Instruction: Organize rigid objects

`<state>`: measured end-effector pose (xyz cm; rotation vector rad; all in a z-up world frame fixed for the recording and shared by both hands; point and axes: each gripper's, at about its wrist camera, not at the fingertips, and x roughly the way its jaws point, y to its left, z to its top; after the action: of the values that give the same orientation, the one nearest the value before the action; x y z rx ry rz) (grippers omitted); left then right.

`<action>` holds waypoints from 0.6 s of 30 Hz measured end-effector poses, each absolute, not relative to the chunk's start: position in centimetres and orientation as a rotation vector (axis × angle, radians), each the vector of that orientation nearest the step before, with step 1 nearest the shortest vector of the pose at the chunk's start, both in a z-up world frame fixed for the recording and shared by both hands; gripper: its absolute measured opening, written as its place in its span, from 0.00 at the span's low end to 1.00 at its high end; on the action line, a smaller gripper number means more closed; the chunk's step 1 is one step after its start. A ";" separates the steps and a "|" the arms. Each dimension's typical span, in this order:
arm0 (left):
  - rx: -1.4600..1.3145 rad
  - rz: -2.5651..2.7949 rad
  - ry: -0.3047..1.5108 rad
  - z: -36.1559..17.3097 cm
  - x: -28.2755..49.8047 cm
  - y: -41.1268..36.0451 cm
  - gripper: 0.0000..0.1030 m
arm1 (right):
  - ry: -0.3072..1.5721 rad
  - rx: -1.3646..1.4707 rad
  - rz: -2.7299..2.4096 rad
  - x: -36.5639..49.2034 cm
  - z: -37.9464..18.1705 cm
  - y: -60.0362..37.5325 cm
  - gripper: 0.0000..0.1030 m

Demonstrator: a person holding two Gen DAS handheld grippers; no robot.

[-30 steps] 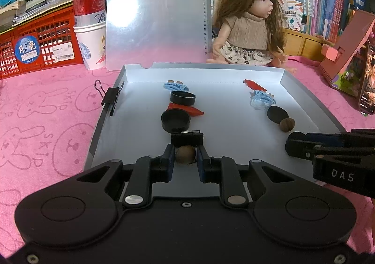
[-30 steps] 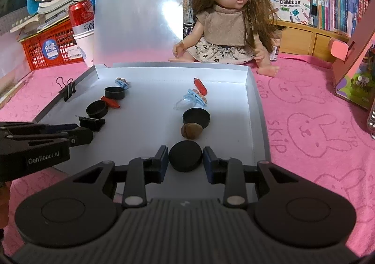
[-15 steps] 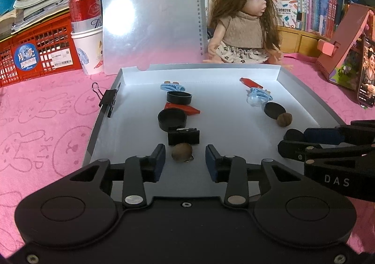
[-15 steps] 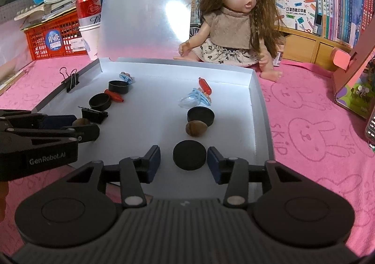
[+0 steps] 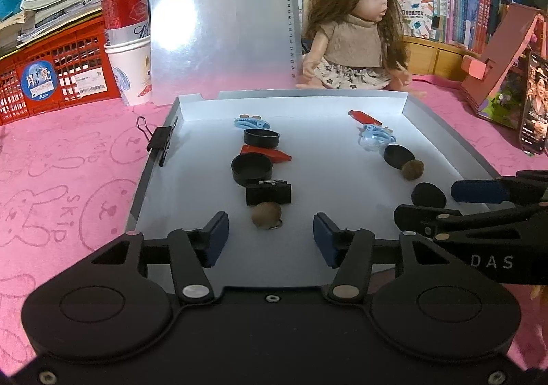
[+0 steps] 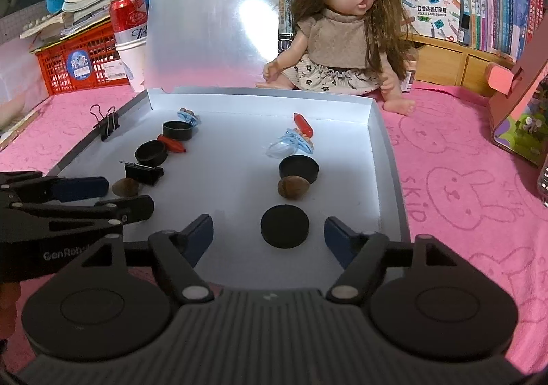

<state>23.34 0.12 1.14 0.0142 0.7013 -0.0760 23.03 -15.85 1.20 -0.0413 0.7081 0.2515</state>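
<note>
Both claws have just been opening: left gripper, low centre, stands released around the brown nut on the white tray, while right gripper stands released around the black disc.

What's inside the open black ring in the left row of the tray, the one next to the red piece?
The open black ring looks empty; only its dark inner floor shows. The near wall hides the front part of that floor. The red piece lies behind it, partly covered.
</note>
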 end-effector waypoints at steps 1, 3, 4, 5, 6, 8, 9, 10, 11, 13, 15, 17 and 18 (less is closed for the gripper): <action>0.013 -0.077 0.703 1.2 23.3 0.1 0.52 | 0.707 -0.046 0.243 23.0 1.2 -15.8 0.80; 0.010 -0.076 0.703 1.3 23.2 0.2 0.54 | 0.705 -0.050 0.233 22.9 1.4 -15.8 0.81; 0.009 -0.074 0.702 1.4 23.2 0.2 0.54 | 0.703 -0.047 0.229 22.8 1.5 -15.9 0.82; 0.010 -0.072 0.700 1.5 23.1 0.3 0.56 | 0.700 -0.043 0.226 22.8 1.6 -15.9 0.83; 0.011 -0.071 0.698 1.6 23.0 0.3 0.57 | 0.696 -0.041 0.222 22.7 1.8 -15.9 0.83; 0.012 -0.070 0.692 1.8 22.8 0.3 0.59 | 0.685 -0.038 0.214 22.5 2.1 -16.0 0.85; 0.010 -0.070 0.689 1.9 22.6 0.3 0.61 | 0.680 -0.036 0.211 22.4 2.2 -16.0 0.85; 0.007 -0.070 0.688 2.0 22.5 0.3 0.61 | 0.678 -0.035 0.209 22.4 2.3 -16.0 0.85; 0.004 -0.072 0.686 2.1 22.4 0.4 0.62 | 0.677 -0.034 0.207 22.3 2.4 -16.0 0.86; 0.001 -0.072 0.683 2.3 22.2 0.4 0.63 | 0.674 -0.032 0.205 22.2 2.5 -16.0 0.86; -0.001 -0.067 0.679 2.4 22.1 0.4 0.64 | 0.671 -0.032 0.202 22.1 2.6 -15.9 0.87; -0.003 -0.066 0.676 2.5 21.9 0.5 0.65 | 0.668 -0.031 0.199 21.9 2.7 -16.0 0.87; -0.005 -0.066 0.676 2.6 21.8 0.5 0.66 | 0.665 -0.031 0.198 21.9 2.8 -16.0 0.87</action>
<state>21.79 0.53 2.59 -0.0047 0.6760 -0.0659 21.87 -16.02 2.79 -0.0311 0.6647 0.1977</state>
